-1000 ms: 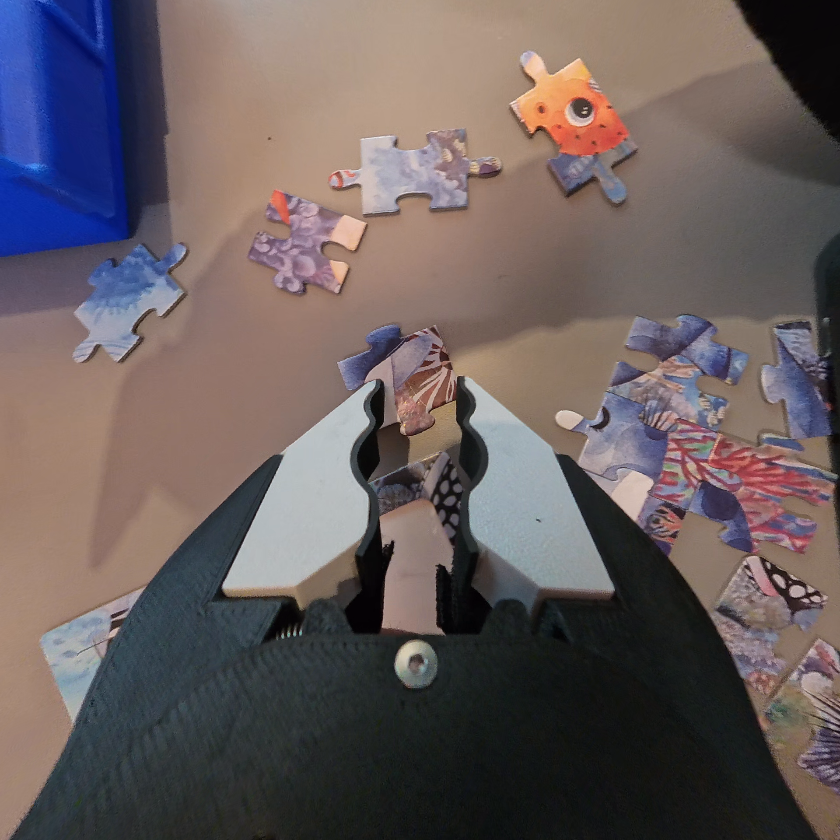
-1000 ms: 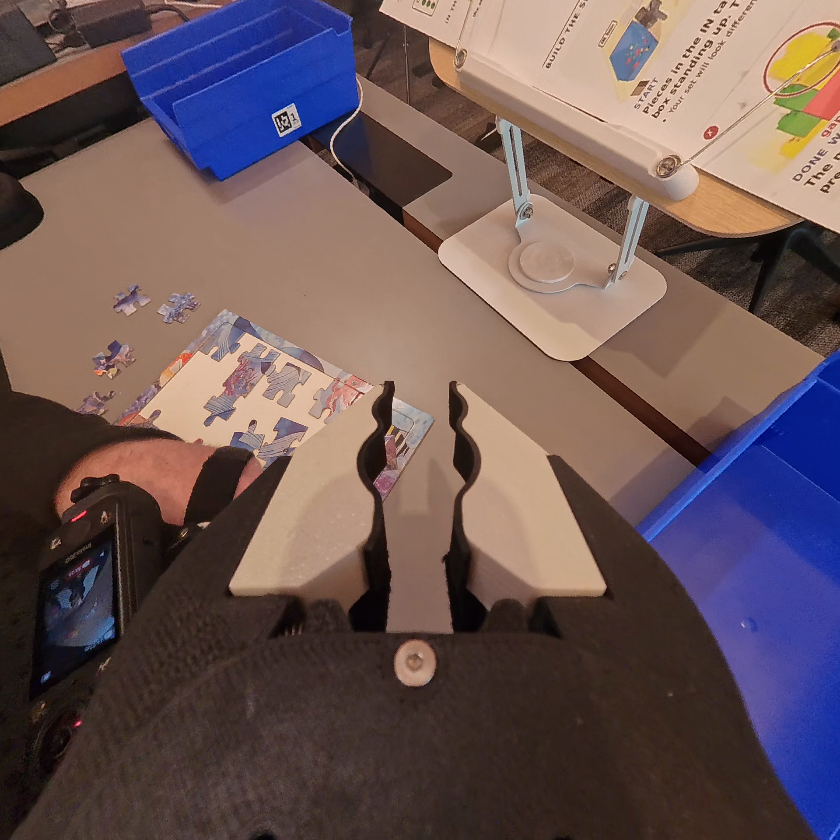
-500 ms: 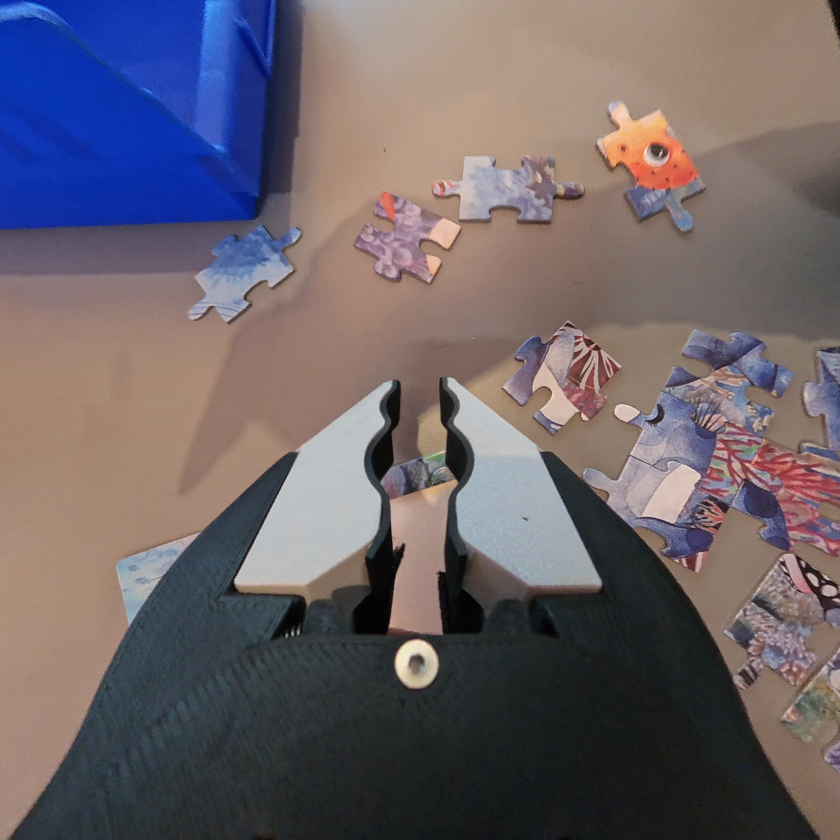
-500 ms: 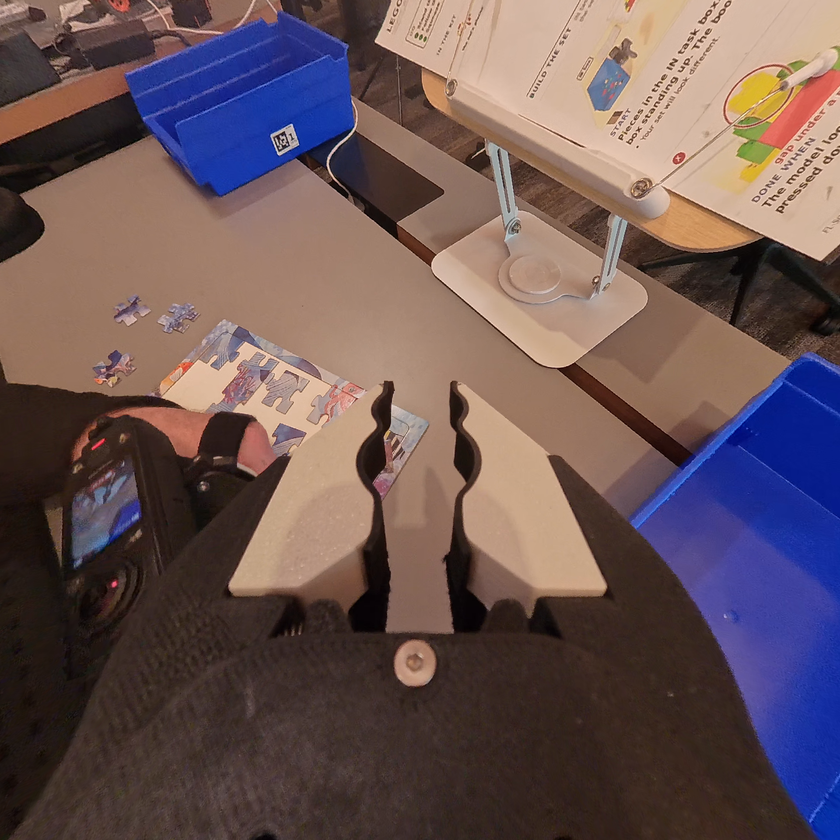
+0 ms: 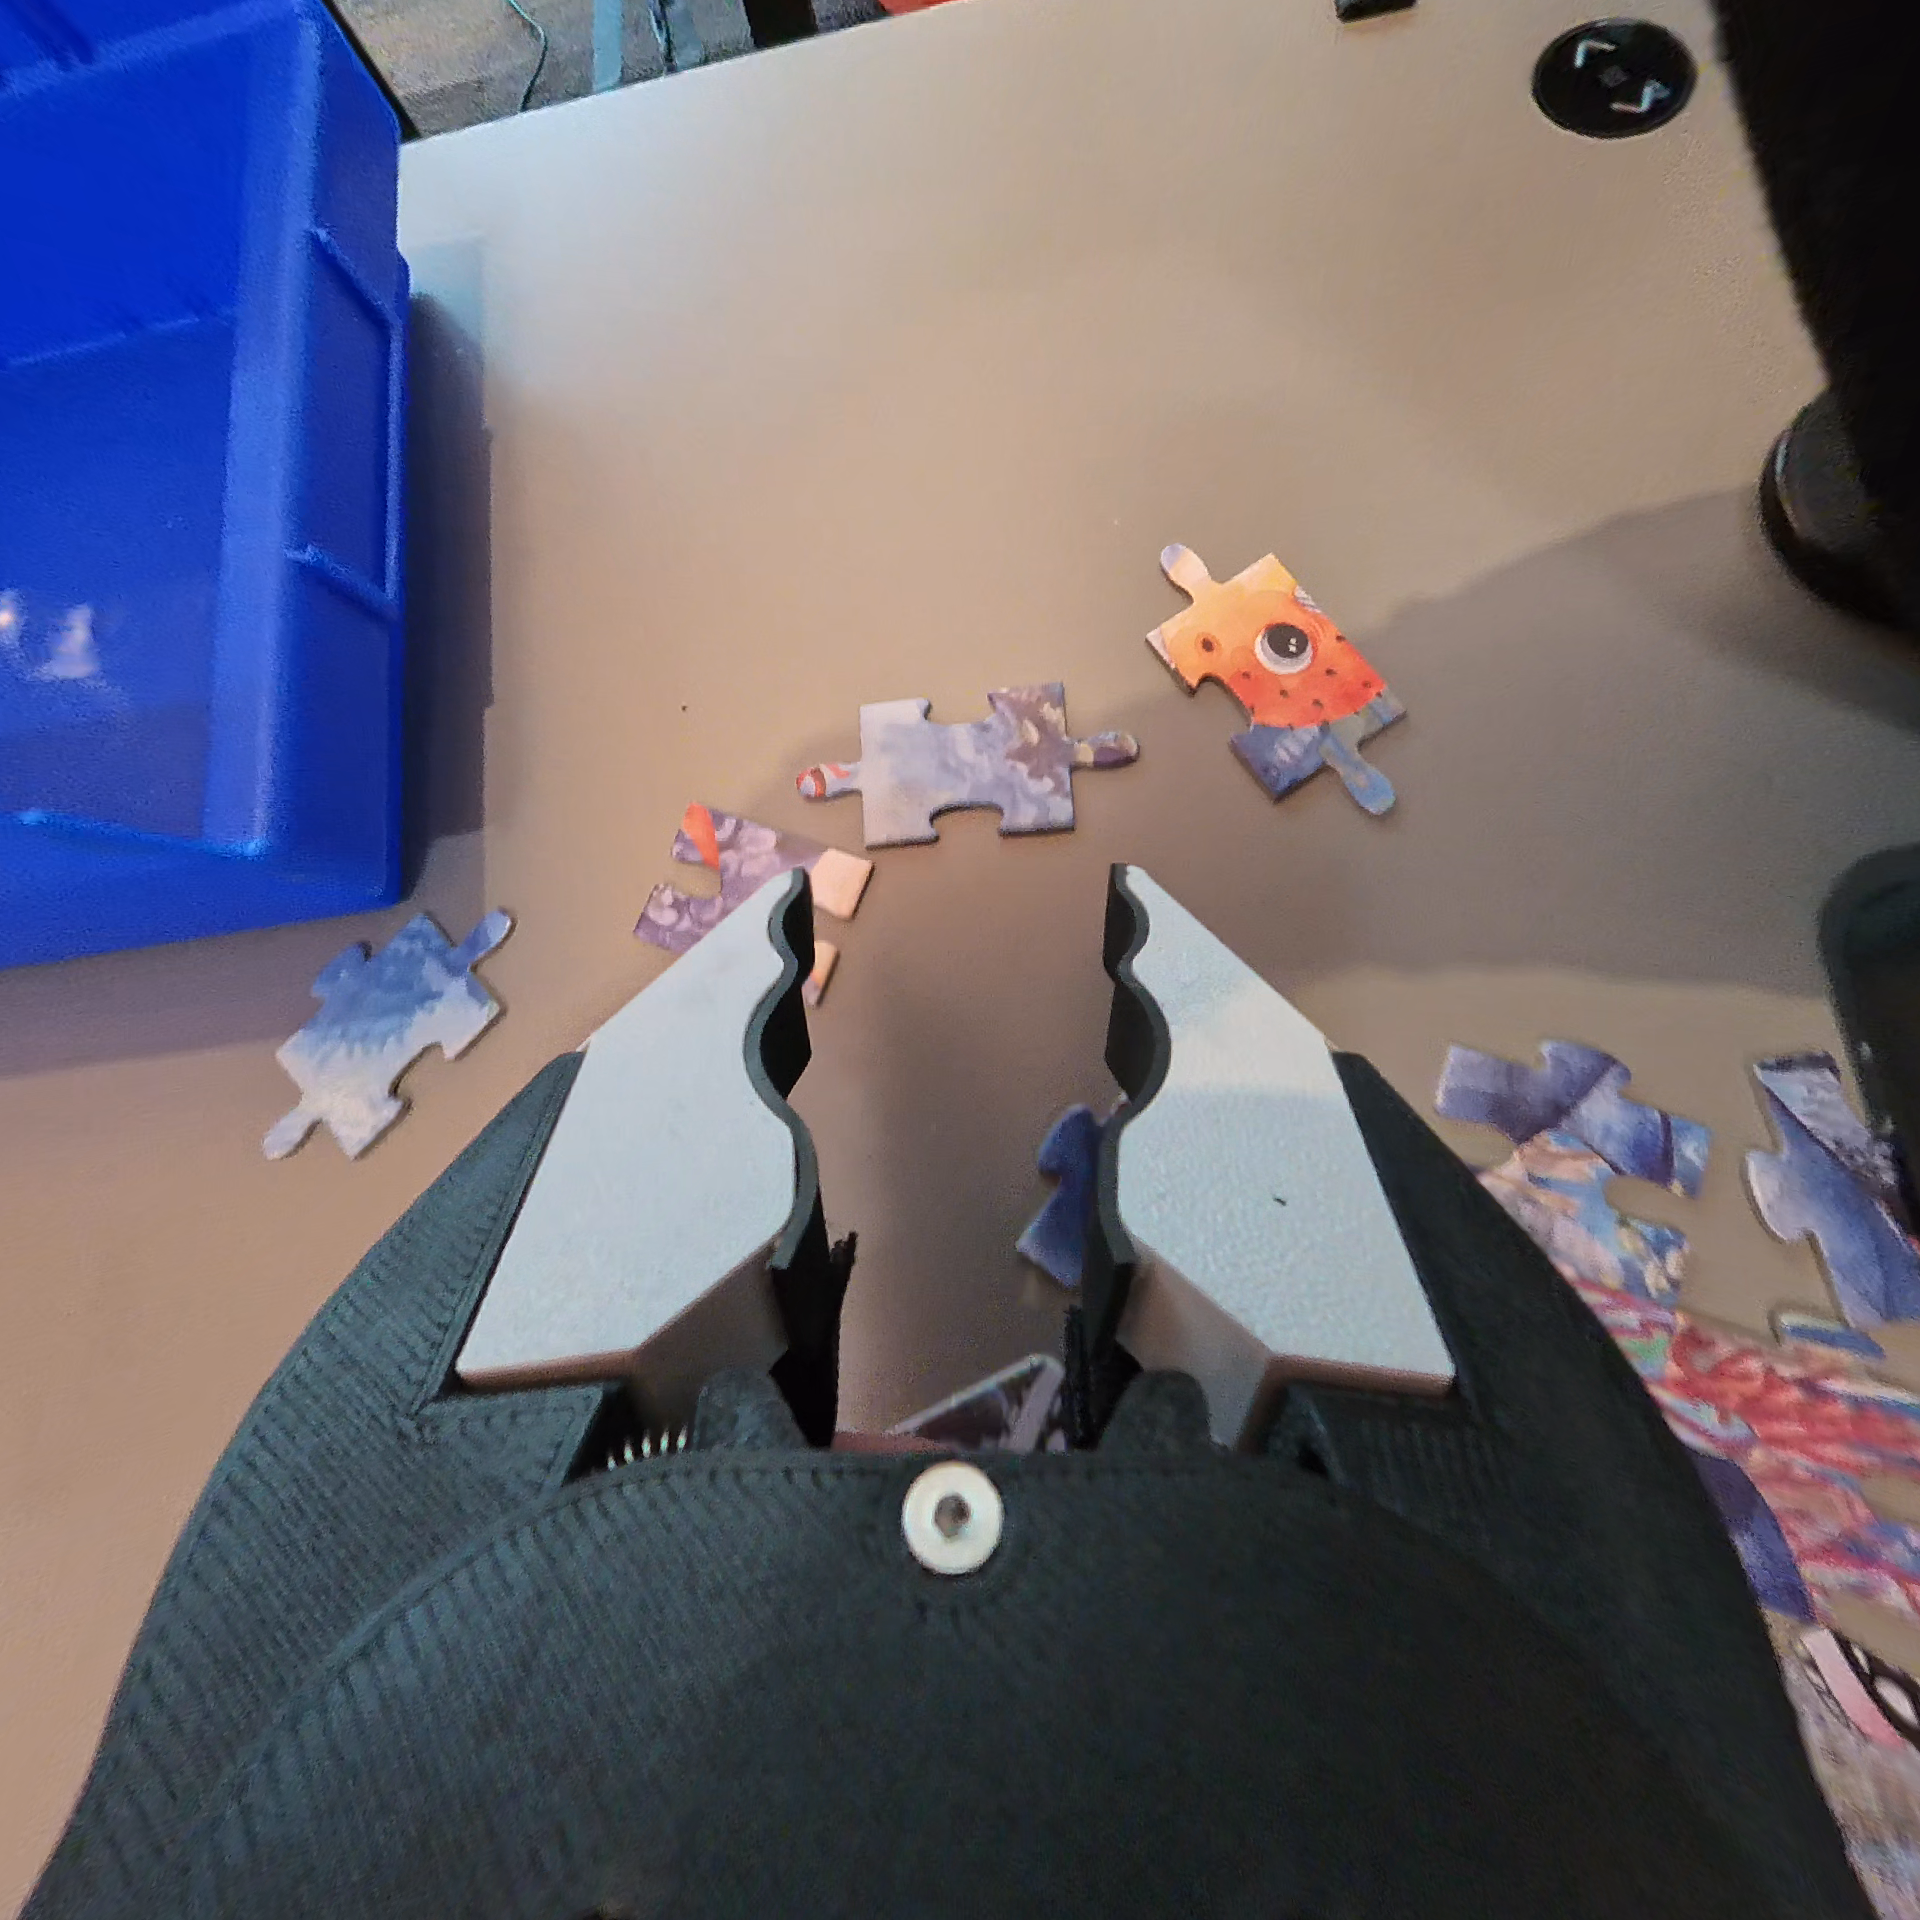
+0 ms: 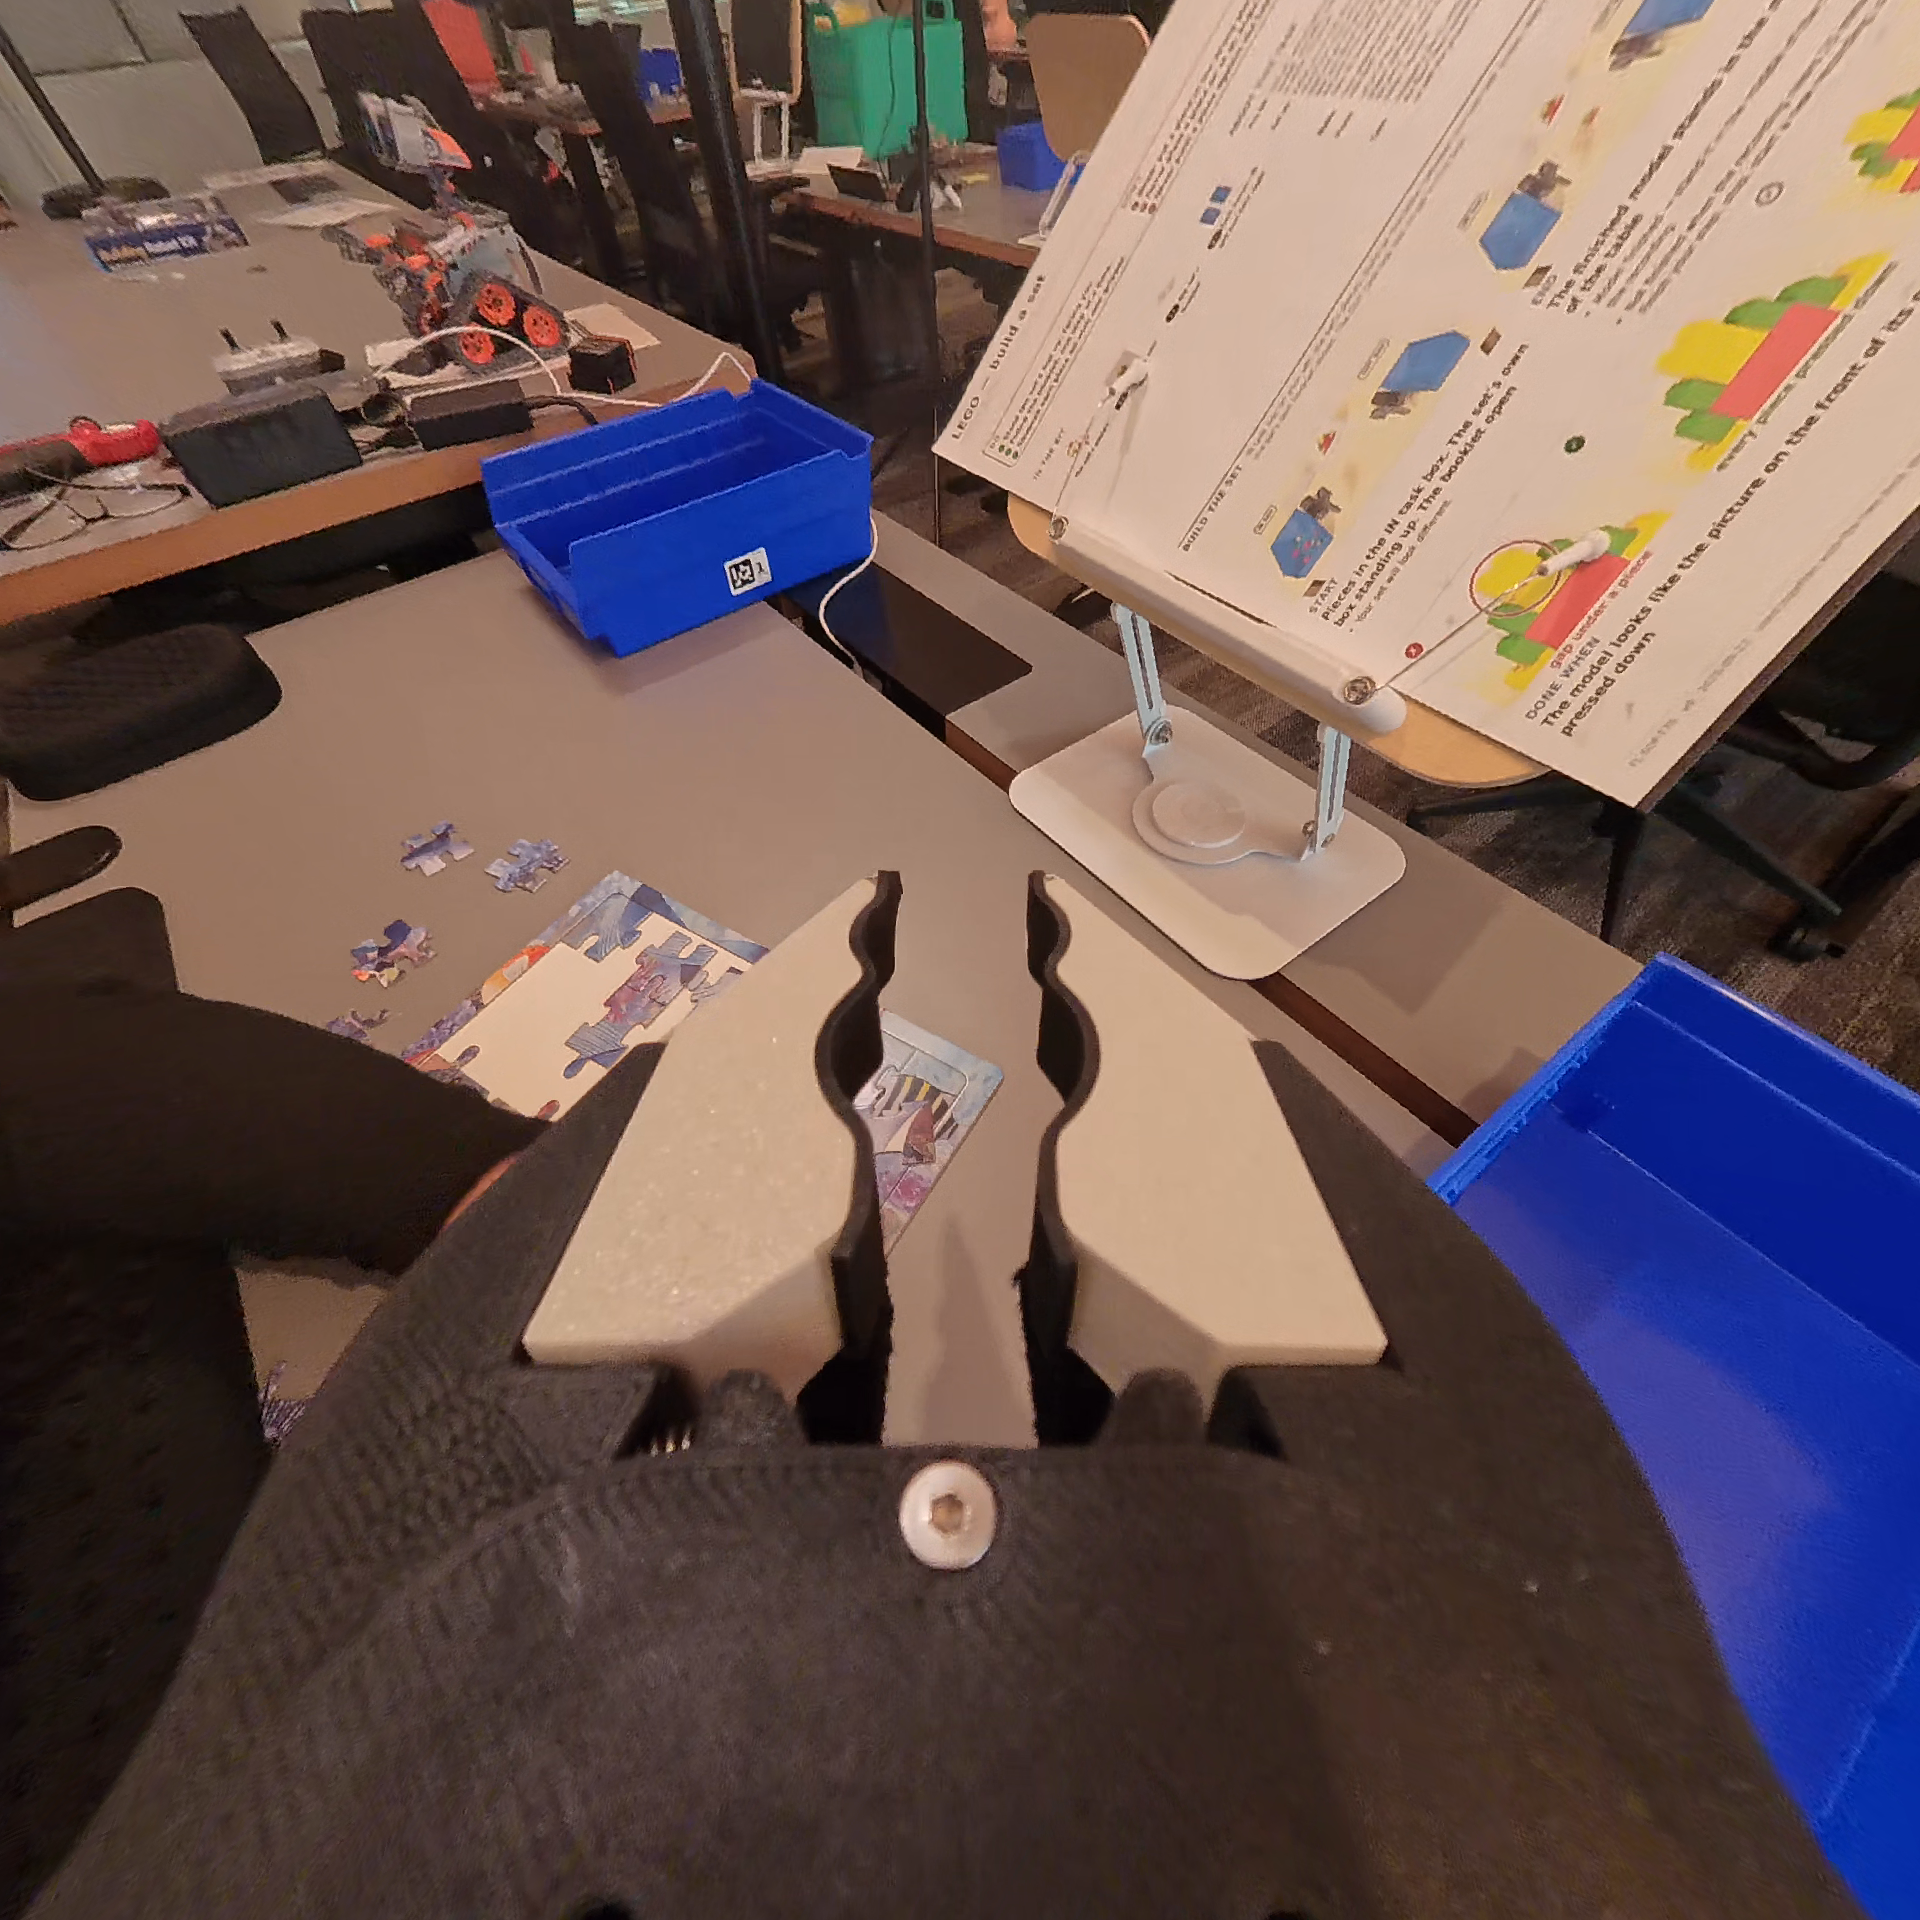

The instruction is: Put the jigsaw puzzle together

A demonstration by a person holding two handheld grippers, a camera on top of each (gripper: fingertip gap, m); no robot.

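Item: left gripper [image 5: 956, 925], fingers spread wide, nothing between them; I hold it low over the grey table [image 5: 935, 364]. Loose pieces ahead of it: orange fish-eye piece [image 5: 1273, 655], pale blue-lilac piece [image 5: 971, 764], purple piece [image 5: 727, 883] partly under my left finger, light blue piece [image 5: 390, 1023] near the blue bin [image 5: 197, 520]. A joined cluster [image 5: 1579, 1164] lies to the right.

Item: right gripper [image 6: 961, 914], fingers narrowly parted, empty, raised above the puzzle board [image 6: 582, 997], which is partly filled; its near corner shows between the fingers.

Risk: these flat pieces give the fingers little edge to catch. Closing on one from above would likely skid it across the smooth top or nudge the purple piece into its neighbour. The dark blue piece [image 5: 1065, 1184] beside my right finger is mostly hidden, so I may be closer to it than I think.

Surroundings: matte grey tabletop; a second blue bin [image 6: 686, 520] at the far edge; an instruction sheet on a stand [image 6: 1205, 852]; cluttered workbenches behind
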